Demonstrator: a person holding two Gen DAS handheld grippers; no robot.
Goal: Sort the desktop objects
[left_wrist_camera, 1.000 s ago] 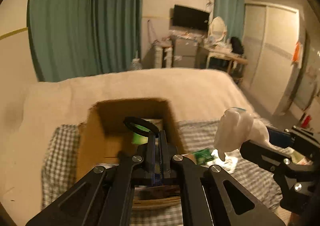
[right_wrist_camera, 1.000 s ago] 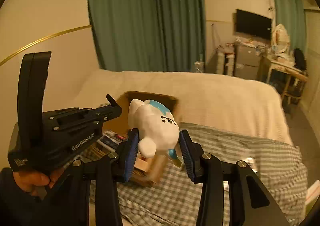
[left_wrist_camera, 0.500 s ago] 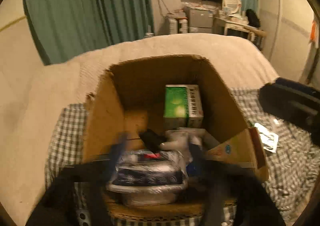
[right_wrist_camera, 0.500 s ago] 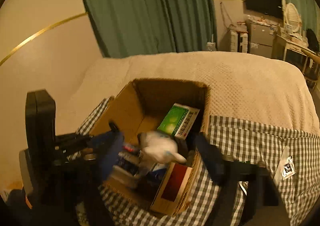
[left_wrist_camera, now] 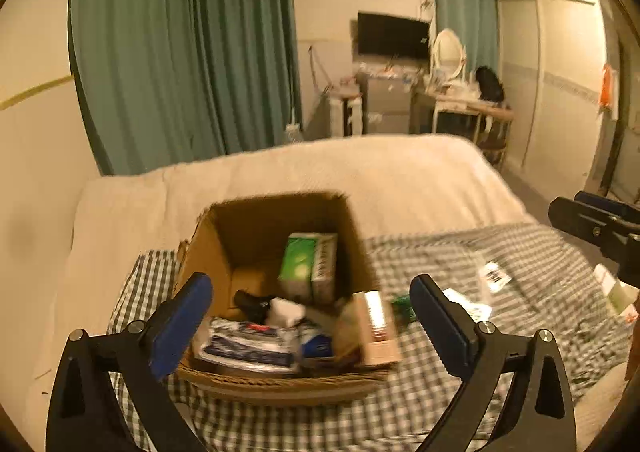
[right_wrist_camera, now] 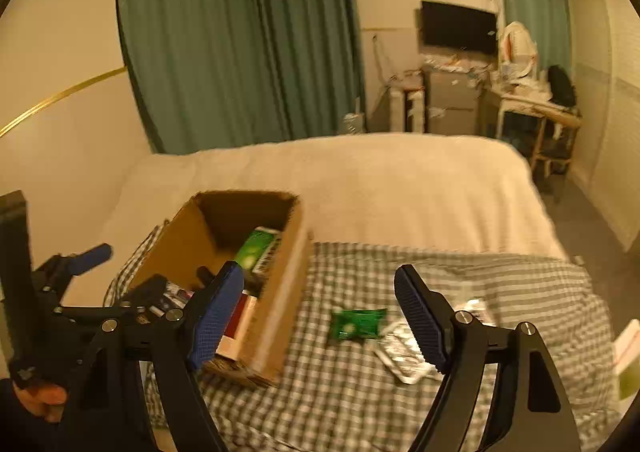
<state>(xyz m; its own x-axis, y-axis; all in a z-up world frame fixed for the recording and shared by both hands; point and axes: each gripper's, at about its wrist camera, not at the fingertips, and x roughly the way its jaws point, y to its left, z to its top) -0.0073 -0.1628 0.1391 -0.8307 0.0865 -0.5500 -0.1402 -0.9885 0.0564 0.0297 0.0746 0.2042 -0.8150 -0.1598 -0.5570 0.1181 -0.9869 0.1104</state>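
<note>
An open cardboard box [left_wrist_camera: 224,252] stands on the checked cloth [left_wrist_camera: 440,260] on the bed; it also shows in the right wrist view [right_wrist_camera: 280,292]. It holds a green box [left_wrist_camera: 308,264], a white toy [left_wrist_camera: 286,312], a black item and packets. My left gripper [left_wrist_camera: 310,316] is open and empty, above the box's near edge. My right gripper [right_wrist_camera: 320,308] is open and empty, right of the box, above a green packet [right_wrist_camera: 356,324] and blister packs [right_wrist_camera: 404,352] on the cloth.
A barcode tag [left_wrist_camera: 494,276] and papers lie on the cloth right of the box. A white and green carton [right_wrist_camera: 628,356] lies at the far right. The cream bedspread [right_wrist_camera: 360,179] stretches behind. Curtains, a desk and a TV stand at the back.
The left gripper opened and let the black magnifier drop into the box. The right gripper let the white toy go into the box. Both pulled back and up, empty.
</note>
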